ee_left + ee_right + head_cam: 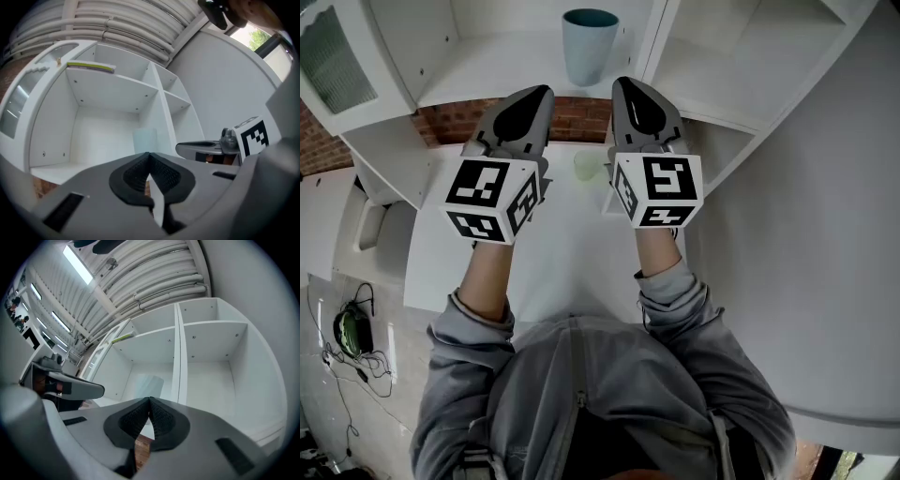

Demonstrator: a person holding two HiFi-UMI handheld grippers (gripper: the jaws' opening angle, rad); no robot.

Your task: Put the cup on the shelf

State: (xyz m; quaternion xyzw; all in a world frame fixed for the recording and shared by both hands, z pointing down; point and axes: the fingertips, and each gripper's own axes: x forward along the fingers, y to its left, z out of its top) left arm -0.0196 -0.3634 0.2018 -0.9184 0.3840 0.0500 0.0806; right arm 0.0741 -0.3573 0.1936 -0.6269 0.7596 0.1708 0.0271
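This looks like a test room or lab set up in an industrial kind of building, not a home. Overhead run rows of bare white pipes [117,28] and long strip lights [77,263] under an open ceiling, and a wall of exposed brick [581,117] stands behind the furniture. A plain white shelf unit [516,66] sits almost bare at the back of a white table [572,262], and loose black cables [337,361] trail across the floor beside it.
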